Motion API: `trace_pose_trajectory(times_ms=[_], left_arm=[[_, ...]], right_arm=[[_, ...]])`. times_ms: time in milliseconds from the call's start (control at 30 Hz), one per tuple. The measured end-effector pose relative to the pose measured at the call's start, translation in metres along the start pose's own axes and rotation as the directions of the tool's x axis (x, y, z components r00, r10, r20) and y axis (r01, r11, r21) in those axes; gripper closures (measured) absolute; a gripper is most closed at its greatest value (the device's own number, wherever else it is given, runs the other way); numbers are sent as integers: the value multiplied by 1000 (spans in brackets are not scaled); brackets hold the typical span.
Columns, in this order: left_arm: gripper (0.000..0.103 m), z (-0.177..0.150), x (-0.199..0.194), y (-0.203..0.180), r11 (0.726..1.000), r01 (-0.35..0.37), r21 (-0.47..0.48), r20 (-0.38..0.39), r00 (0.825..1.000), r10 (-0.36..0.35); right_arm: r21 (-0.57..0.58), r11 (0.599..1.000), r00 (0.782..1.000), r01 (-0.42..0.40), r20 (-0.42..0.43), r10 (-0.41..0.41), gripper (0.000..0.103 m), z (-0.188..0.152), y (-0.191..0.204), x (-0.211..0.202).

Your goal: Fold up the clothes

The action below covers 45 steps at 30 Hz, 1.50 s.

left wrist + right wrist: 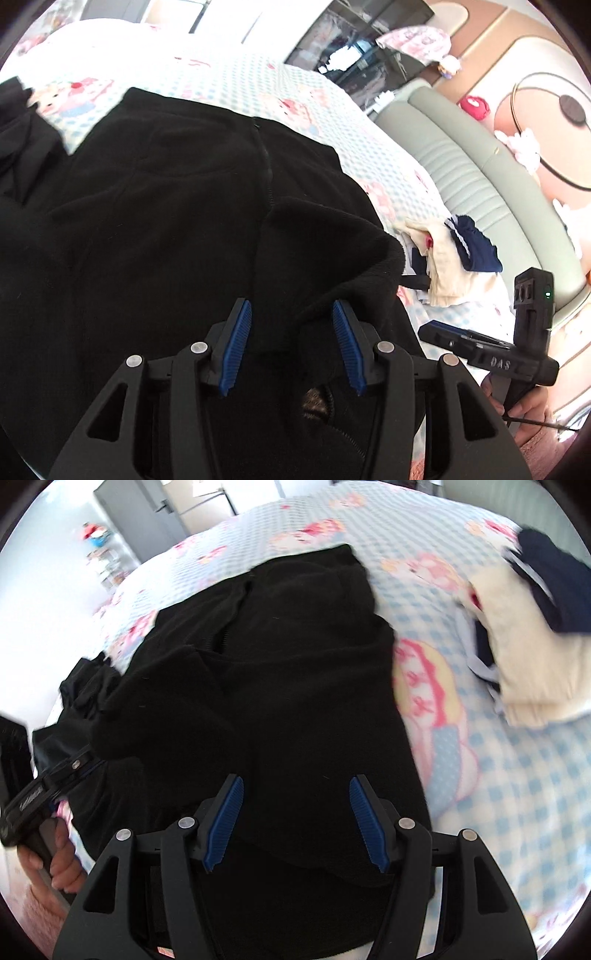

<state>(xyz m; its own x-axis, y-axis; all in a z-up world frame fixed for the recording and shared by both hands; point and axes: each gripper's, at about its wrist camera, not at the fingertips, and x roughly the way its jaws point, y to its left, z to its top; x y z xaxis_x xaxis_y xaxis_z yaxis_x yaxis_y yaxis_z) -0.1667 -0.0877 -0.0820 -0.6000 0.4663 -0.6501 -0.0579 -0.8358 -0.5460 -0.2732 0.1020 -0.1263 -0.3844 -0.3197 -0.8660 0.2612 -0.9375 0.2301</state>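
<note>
A black fleece zip jacket (177,206) lies spread on a bed with a blue-checked cartoon sheet (258,88); it also fills the right wrist view (295,672). My left gripper (291,310) is open, its blue pads over the jacket's near edge, where a fold of fleece rises between them. My right gripper (295,786) is open above the jacket's near part. The right gripper's body shows at the lower right of the left wrist view (517,350). The left gripper's body shows at the left edge of the right wrist view (40,794).
A folded cream and navy garment pile (454,258) lies on the bed to the right of the jacket, also in the right wrist view (528,646). More black clothing (18,140) lies at the left. A green padded headboard (480,177) borders the bed.
</note>
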Motion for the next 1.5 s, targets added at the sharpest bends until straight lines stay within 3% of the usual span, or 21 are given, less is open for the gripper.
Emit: trace_pose_trajectory(times_ms=[100, 200, 267, 333, 467, 600, 733, 867, 1167, 1300, 1433, 1500], left_arm=[[55, 17, 18, -34, 990, 131, 43, -34, 991, -130], [53, 24, 28, -76, 966, 218, 135, -76, 975, -210], [53, 24, 28, -84, 970, 180, 165, -61, 983, -172], [50, 19, 26, -72, 977, 172, 125, -61, 984, -165], [48, 6, 26, -37, 992, 128, 21, -73, 989, -126], [48, -4, 29, -8, 992, 100, -79, -93, 990, -107], [48, 5, 33, -32, 992, 122, -30, -85, 989, -125], [48, 14, 28, -53, 996, 74, 46, -59, 996, -71], [45, -19, 14, -14, 999, 35, -26, -77, 996, -37], [45, -18, 15, -10, 1000, 17, -13, -84, 996, -18], [45, 4, 13, -25, 998, 52, 21, -44, 998, -51], [44, 13, 9, -33, 998, 61, 30, -14, 998, -60]], right_arm=[[-26, 999, 999, 35, -7, -35, 39, 1, 9, 4], [50, 999, 999, 13, -40, -11, 39, -7, -1, 9], [65, 998, 998, 20, -68, -16, 39, -15, -8, 13], [4, 999, 994, 35, -99, -34, 39, -25, -6, 11], [-89, 991, 989, -101, -113, 91, 39, -35, 14, 4], [-120, 978, 985, -169, -63, 162, 39, -27, 35, 4], [-173, 953, 968, -247, -78, 237, 37, -19, 56, 16], [-108, 981, 984, -164, -95, 154, 37, -6, 46, 38], [150, 989, 998, 2, 61, -12, 37, 7, -25, 12], [173, 985, 999, -17, 40, 10, 37, 8, -38, 11], [28, 998, 997, -64, -30, 64, 37, 7, -20, 20], [-31, 989, 984, -145, -108, 140, 37, 5, -5, 30]])
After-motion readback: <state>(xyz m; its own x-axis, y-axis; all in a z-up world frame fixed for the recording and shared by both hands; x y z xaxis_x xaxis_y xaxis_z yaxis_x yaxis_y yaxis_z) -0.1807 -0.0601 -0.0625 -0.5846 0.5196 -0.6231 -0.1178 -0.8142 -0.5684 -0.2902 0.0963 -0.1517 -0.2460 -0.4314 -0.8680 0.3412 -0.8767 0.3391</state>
